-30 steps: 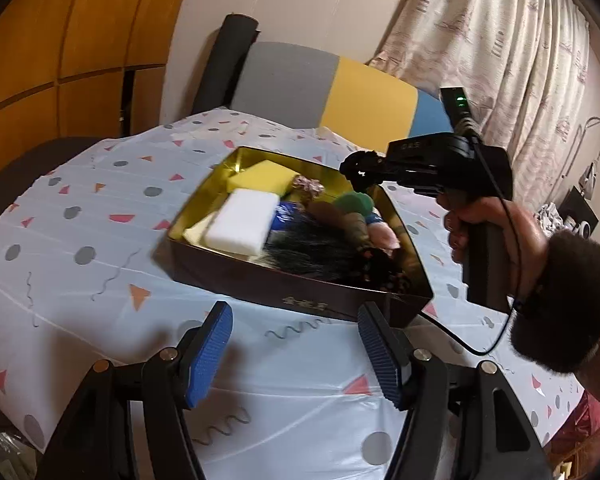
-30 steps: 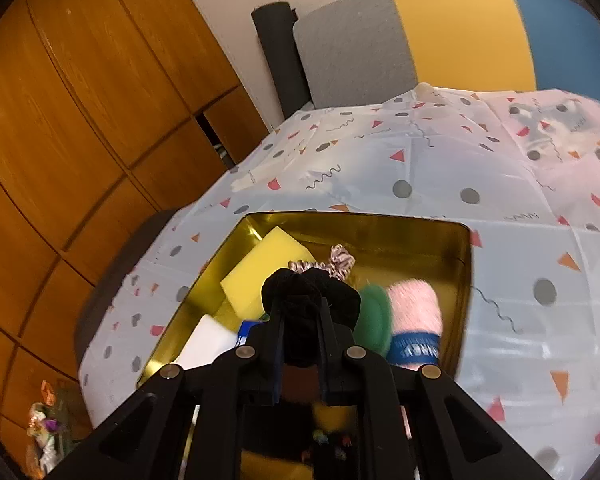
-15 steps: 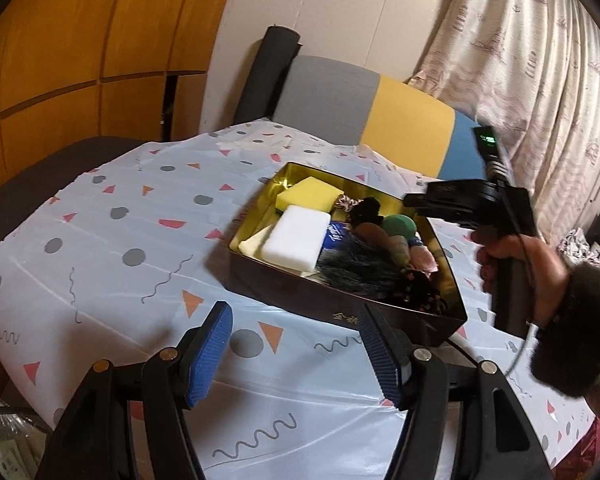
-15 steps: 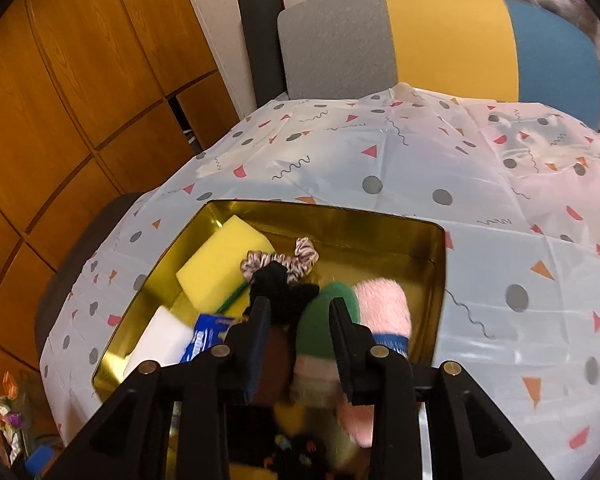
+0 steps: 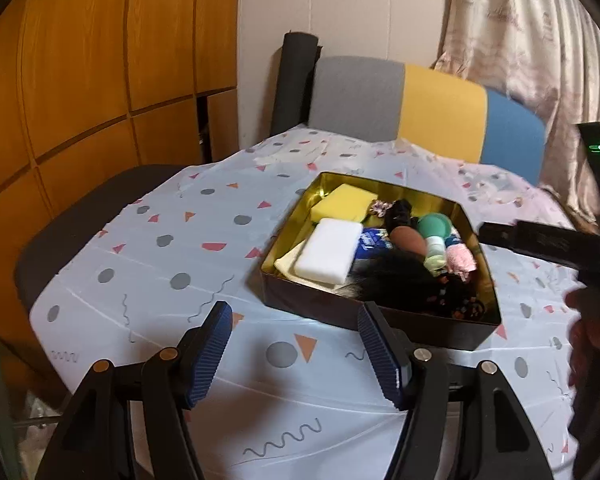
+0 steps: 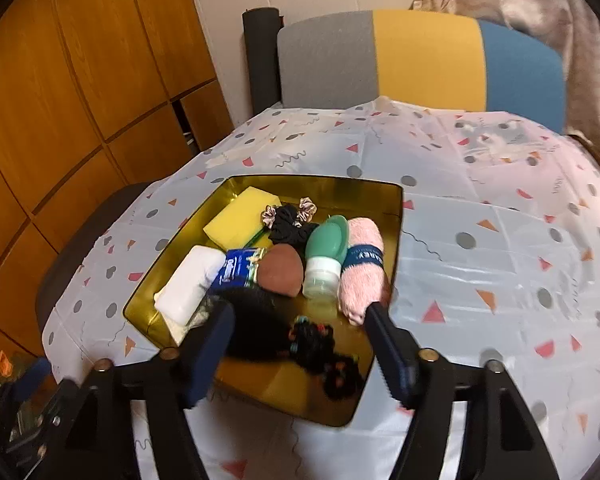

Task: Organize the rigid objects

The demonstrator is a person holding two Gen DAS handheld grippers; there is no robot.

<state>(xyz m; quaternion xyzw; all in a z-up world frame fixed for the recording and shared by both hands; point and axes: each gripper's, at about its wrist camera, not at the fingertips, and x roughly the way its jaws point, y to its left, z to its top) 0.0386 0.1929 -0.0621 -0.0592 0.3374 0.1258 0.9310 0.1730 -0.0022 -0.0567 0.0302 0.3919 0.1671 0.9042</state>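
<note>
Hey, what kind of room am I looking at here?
Probably a room in a home: a table under a patterned cloth, a tricolour chair, wooden cupboard doors and a curtain.

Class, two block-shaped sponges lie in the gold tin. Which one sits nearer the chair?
The yellow sponge, in the tin's far corner toward the chair. The white sponge lies nearer the camera.
</note>
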